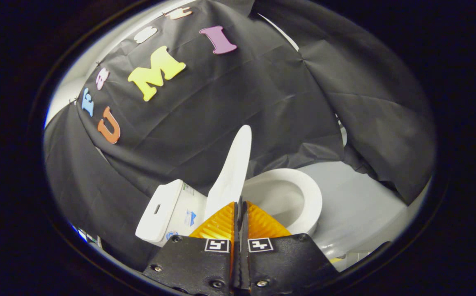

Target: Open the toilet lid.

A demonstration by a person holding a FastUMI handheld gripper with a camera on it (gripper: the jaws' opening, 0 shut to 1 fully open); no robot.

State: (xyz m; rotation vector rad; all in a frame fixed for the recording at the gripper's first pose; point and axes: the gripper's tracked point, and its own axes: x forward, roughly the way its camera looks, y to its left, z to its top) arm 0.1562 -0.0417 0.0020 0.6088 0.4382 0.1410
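Gripper (pixel 240 205) fingers pinched nearly together on the lower edge of the white plastic toilet lid (pixel 233 168), holding it upright (near vertical) just ahead, clear of the white bowl (pixel 303 197) beyond.

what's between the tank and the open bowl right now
In the gripper view, the raised toilet lid stands edge-on between tank and bowl, its lower edge at the gripper's shut jaws.

White lid (pixel 233 168), white bowl (pixel 289 197), white tank (pixel 166 211) — small blue marks on tank side. Black cloth wall (pixel 229 98), creased. Pale grey floor (pixel 357 205). Black-and-white square tags on black gripper (pixel 240 205) body.
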